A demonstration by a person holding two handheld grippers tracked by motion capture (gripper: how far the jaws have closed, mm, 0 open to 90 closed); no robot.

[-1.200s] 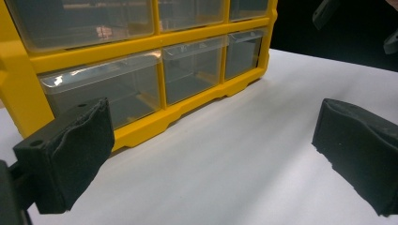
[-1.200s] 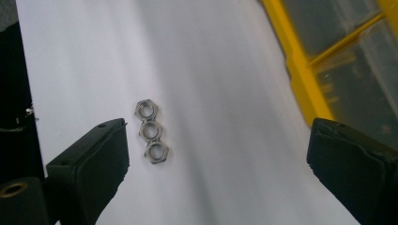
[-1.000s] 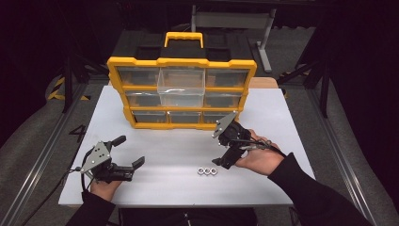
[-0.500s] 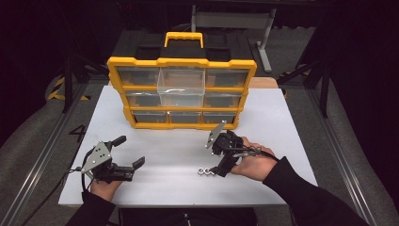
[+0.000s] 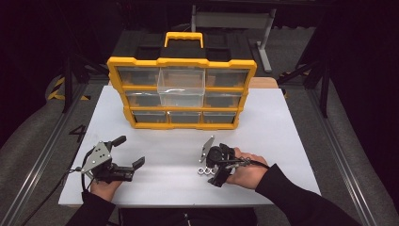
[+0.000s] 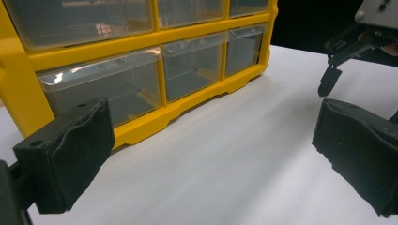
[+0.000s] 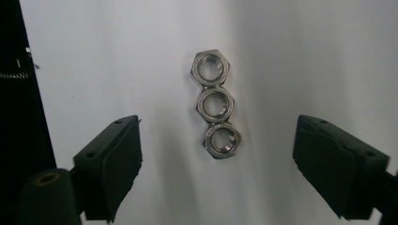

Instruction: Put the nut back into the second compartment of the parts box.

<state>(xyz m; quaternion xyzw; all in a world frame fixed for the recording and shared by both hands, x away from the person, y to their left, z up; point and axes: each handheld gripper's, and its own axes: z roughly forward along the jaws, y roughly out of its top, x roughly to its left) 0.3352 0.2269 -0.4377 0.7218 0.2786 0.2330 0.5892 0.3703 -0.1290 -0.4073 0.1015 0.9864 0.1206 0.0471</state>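
Note:
Three steel hex nuts lie touching in a row on the white table, near its front edge. My right gripper points down over them; its jaws have just been closing, stand open on either side of the row, and touch no nut. In the high view the right gripper sits right beside the nuts. My left gripper rests at the front left, open with nothing between its pads. A yellow organizer with clear drawers stands at the back.
The organizer's top middle drawer is pulled out toward me. In the left gripper view the organizer's bottom row of drawers is close ahead and the right gripper shows at the upper right. Dark floor surrounds the table.
The right hand has come down and toward the front-left, from above the table to just over the nuts. The left gripper has stayed put.

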